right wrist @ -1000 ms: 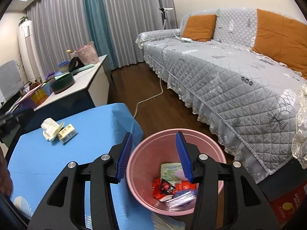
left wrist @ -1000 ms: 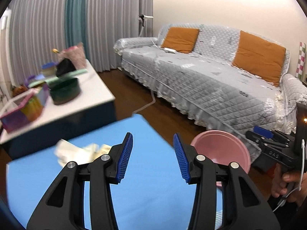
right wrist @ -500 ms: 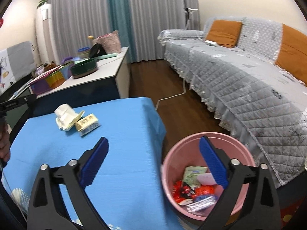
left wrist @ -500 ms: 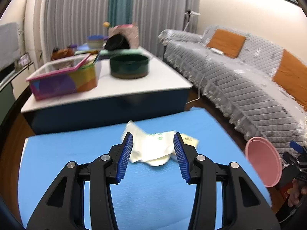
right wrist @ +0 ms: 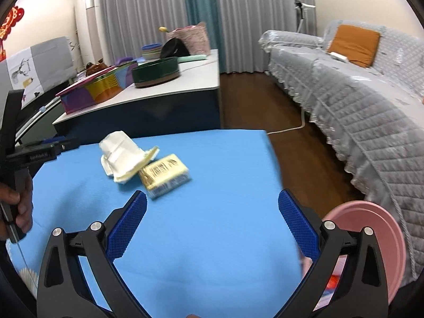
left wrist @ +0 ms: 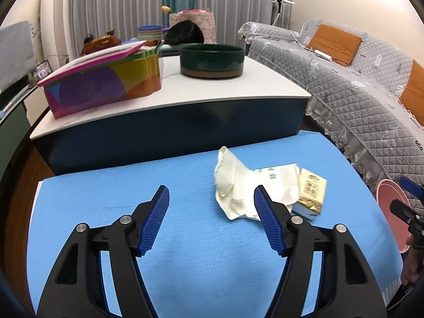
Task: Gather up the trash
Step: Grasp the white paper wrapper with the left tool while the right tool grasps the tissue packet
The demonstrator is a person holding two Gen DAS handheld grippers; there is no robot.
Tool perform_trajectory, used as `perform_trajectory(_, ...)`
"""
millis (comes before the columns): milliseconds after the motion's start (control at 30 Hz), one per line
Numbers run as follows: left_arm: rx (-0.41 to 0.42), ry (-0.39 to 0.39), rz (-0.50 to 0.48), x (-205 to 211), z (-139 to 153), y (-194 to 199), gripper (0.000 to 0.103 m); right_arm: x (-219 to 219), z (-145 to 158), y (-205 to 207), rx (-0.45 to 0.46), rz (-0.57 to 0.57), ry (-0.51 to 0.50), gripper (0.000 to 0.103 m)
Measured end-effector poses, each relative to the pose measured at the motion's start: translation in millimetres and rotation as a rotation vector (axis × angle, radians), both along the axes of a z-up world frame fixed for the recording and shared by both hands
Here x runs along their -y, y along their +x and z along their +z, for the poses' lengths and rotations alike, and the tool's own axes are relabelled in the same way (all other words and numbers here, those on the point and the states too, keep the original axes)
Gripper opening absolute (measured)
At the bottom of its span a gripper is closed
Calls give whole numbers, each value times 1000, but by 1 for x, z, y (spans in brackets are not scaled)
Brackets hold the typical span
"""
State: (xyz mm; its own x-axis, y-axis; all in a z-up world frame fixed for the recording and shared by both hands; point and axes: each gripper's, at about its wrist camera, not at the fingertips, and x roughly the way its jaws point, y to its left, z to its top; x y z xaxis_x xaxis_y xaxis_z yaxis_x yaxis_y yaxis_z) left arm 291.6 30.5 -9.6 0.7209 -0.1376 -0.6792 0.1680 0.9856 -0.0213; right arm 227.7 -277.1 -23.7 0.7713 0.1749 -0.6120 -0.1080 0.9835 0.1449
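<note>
Your left gripper (left wrist: 211, 217) has swung from the pink bin (right wrist: 371, 238) toward the crumpled wrapper (left wrist: 246, 185) beside the yellow carton (left wrist: 311, 193) near the table's (left wrist: 106, 193) far edge, and its jaws have opened wide; the right gripper's (right wrist: 212, 228) jaws gape too. Centre the wrapper before closing.

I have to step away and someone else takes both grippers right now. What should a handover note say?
Left gripper: open, empty, low over the blue table, aimed just left of the trash.
Right gripper: open wide, empty, over the table's near right part.
Trash left: a crumpled white wrapper and a small yellow carton, touching each other, at the far side of the table.
Pink bin: beside the table on the right, below its edge; something red shows inside, so some trash seems already in.
To do: grasp the wrapper and the carton and drop both into the bin.
</note>
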Motion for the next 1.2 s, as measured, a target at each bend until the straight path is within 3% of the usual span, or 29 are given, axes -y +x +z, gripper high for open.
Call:
perform_trajectory(433,-56,-105,-8,2,-27,33,65,-58,-36,73,-129,157,-10,98)
perform_trajectory(833,-110,-144,-4,2,-56,54,63,-81,-60,105,-197,197,-72,98)
perform_trajectory(1200,-131,-126,-46,16,-59,59,22,-86,-67,113,-223,206,-111,98)
